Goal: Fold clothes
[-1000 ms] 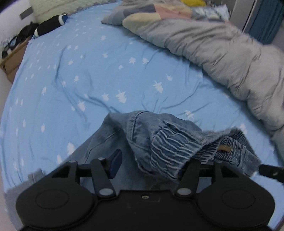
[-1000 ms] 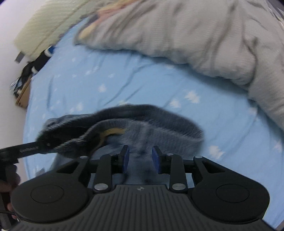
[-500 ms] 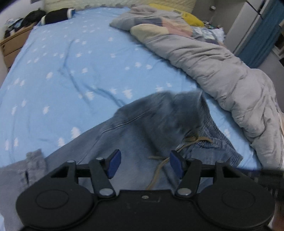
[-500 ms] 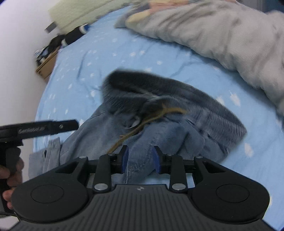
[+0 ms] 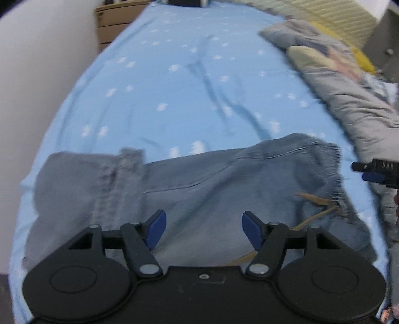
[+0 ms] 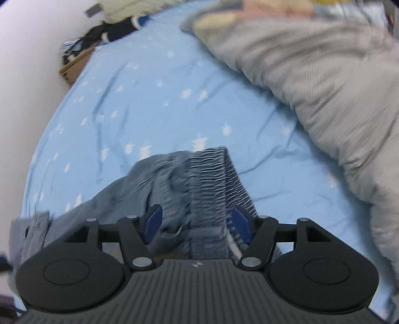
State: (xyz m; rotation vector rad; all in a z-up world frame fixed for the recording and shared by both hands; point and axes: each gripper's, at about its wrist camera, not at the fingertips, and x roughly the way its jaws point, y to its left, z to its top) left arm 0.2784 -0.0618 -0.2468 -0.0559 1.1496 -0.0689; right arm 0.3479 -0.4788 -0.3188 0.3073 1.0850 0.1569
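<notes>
Blue denim jogger pants lie spread across the near part of a blue bed sheet, with ribbed waistband and tan drawstring at the right and a cuffed leg end at the left. My left gripper is open above the middle of the pants, holding nothing. My right gripper is open with the ribbed waistband lying between its fingers. The right gripper's tip also shows at the right edge of the left wrist view.
A grey quilt is bunched along the right side of the bed. The blue sheet with white tree prints stretches beyond the pants. A cardboard box stands by the wall at the far left, dark clothes near it.
Both grippers have let go of the waistband, and the right one opened wide. The pants dropped from a lifted bunch and now lie spread flat. Both views swung toward the left.
</notes>
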